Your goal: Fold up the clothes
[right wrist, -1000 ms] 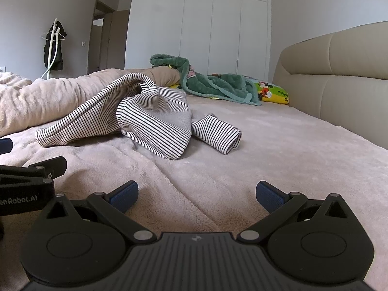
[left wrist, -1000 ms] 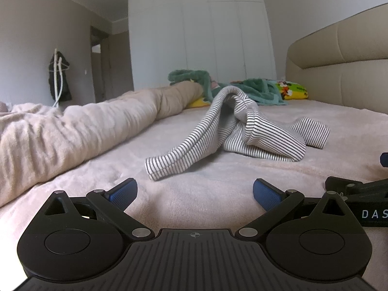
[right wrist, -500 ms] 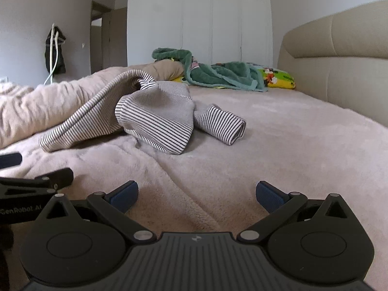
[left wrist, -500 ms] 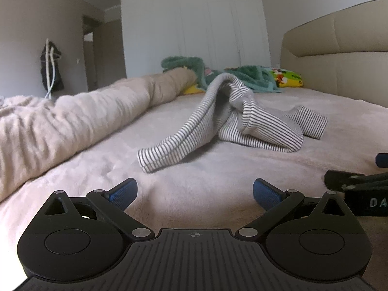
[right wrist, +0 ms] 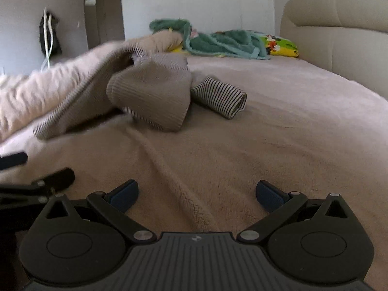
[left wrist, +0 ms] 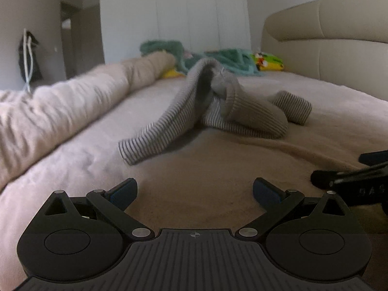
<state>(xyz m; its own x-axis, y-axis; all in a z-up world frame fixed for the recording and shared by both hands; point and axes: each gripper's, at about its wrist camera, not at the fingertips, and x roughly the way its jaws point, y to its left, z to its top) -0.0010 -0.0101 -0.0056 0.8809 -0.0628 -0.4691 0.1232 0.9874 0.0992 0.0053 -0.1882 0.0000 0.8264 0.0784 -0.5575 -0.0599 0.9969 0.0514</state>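
We are at the reach, before any fold: the striped top [left wrist: 213, 111] lies crumpled in a heap on the bed [left wrist: 218, 169], ahead of both tools and near the rolled duvet [left wrist: 72, 101] on the left side. Our left gripper [left wrist: 194, 191] has its fingers spread wide with nothing between them, low over the blanket, and the right gripper [right wrist: 196, 191] is the same, fingers apart and empty. One sleeve [left wrist: 145, 143] trails toward the left gripper, while a cuff [right wrist: 220, 99] sticks out on the right side of the heap. We judge the next move is to bring each tool to the cloth, pinch a sleeve or hem edge, and spread the top flat. It is soft and bunched, so we would need to catch one layer, not a wad. A green towel [right wrist: 218, 41] lies well beyond, by the headboard [right wrist: 339, 29].
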